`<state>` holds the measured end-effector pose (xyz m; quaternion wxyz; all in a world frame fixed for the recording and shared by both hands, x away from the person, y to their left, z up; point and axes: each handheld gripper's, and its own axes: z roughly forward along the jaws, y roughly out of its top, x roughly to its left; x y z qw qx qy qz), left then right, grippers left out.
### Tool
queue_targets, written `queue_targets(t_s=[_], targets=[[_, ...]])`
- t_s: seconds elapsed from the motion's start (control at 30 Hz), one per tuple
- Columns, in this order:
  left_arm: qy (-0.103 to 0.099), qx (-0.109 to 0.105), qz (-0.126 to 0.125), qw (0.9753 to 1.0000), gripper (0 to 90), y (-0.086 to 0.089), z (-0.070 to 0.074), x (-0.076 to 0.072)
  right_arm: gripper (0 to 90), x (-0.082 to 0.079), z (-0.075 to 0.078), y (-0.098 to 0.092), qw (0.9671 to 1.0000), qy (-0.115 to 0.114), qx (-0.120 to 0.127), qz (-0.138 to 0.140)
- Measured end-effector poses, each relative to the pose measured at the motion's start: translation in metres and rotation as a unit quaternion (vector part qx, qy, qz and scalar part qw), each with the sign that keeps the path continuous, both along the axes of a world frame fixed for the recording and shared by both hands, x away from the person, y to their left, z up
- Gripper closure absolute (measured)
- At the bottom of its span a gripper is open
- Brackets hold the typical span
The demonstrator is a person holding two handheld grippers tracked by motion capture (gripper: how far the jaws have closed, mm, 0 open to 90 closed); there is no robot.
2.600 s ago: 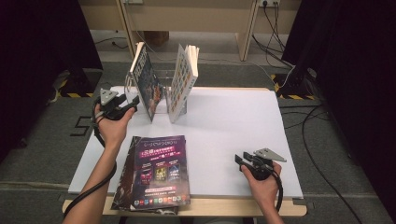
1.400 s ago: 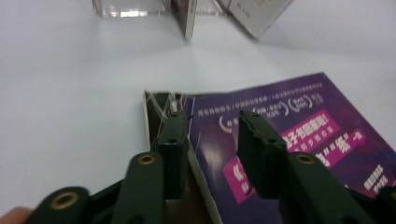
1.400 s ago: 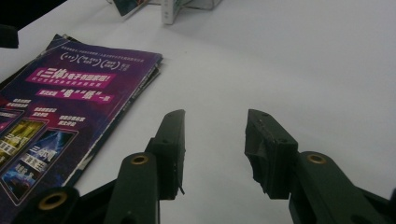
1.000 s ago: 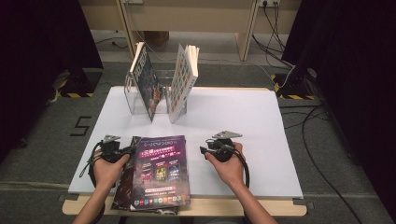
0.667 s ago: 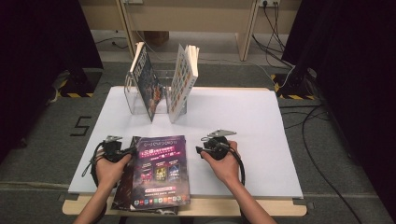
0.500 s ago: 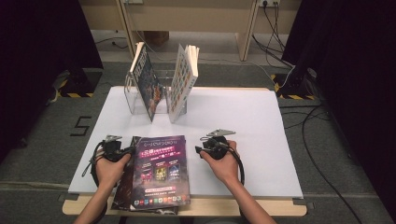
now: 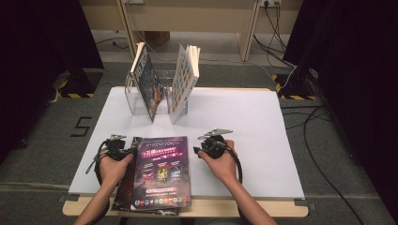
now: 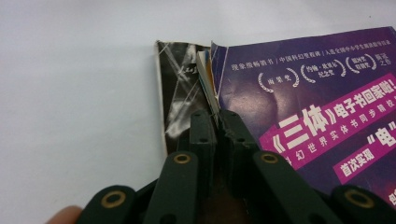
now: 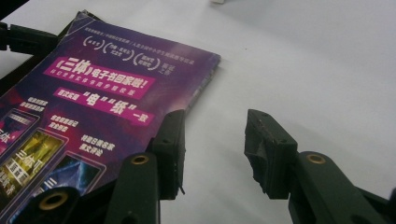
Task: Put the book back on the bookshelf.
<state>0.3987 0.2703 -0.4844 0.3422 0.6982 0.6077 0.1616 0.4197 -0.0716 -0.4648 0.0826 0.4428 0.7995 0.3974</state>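
A purple-covered book (image 7: 162, 171) lies flat near the table's front edge, on top of a darker cover (image 8: 177, 93) that sticks out at its left. My left gripper (image 7: 126, 151) is at the book's left edge, and its jaws (image 8: 215, 123) are shut on the edge of the purple cover (image 8: 317, 102). My right gripper (image 7: 199, 151) sits at the book's right edge. It is open (image 9: 217, 149), with one jaw over the edge of the book (image 9: 93, 93) and the other over bare white table.
At the back left a clear stand (image 7: 138, 101) holds two upright books, a dark one (image 7: 146, 82) and a pale one (image 7: 184, 79), leaning apart. The white tabletop (image 7: 263, 126) stretches to the right. Cables lie on the floor beyond it.
The left gripper came down from beside the stand to the book's left edge and shut on it. The right gripper moved left from the front right to the book's right edge.
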Motion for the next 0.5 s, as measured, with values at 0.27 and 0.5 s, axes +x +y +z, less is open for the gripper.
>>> queue_targets(t_s=[0.27, 0.5], targets=[[0.003, 0.016, -0.010, 0.9998, 83.8, -0.009, 0.001, 0.007, 57.0, 0.009, -0.008, 0.011, 0.9995, 0.032, -0.004, 0.008], [0.005, 0.018, -0.015, 0.9997, 83.1, -0.014, 0.002, 0.011, 55.5, 0.018, -0.015, 0.021, 0.9978, 0.064, 0.000, 0.018]])
